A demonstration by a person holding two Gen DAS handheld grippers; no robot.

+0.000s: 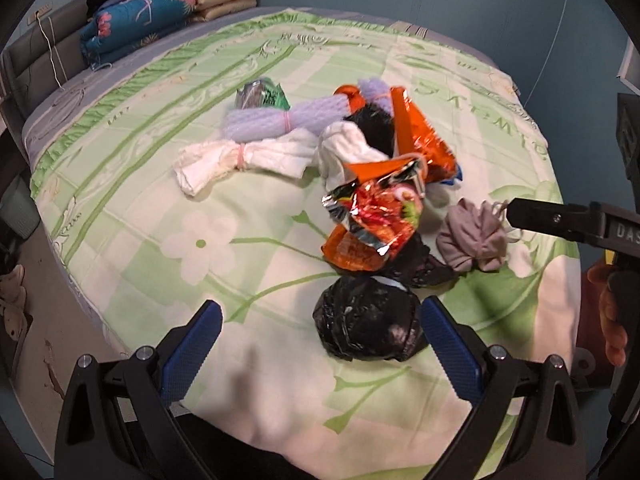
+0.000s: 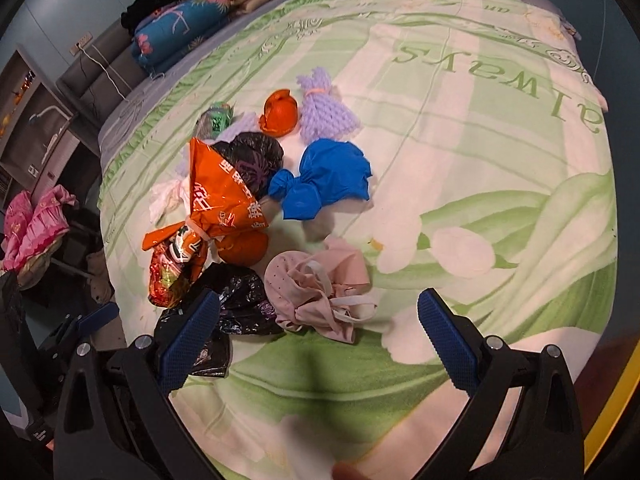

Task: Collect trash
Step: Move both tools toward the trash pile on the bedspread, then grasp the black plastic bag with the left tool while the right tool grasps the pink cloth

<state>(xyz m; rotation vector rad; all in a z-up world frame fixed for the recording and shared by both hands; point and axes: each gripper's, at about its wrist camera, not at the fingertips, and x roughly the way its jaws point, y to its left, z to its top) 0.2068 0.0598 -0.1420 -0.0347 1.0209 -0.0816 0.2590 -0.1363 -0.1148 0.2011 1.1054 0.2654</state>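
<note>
- Bare green floral bedspread lies right of the trash heap; the bed's edge drops off left of the heap.
- Left tongs, spread apart, flank the crumpled black bag.
- Right tongs, spread empty, sit just short of the pink cloth bundle.
- Folded quilts sit at the headboard, beyond the heap.

We observe even, moderately bright indoor lighting with a cool blue-green cast. Soft shadows fall on the bedspread near the lower edge. Strong fisheye distortion curves both views (corners vignette to black). Foil wrappers show glare.
</note>
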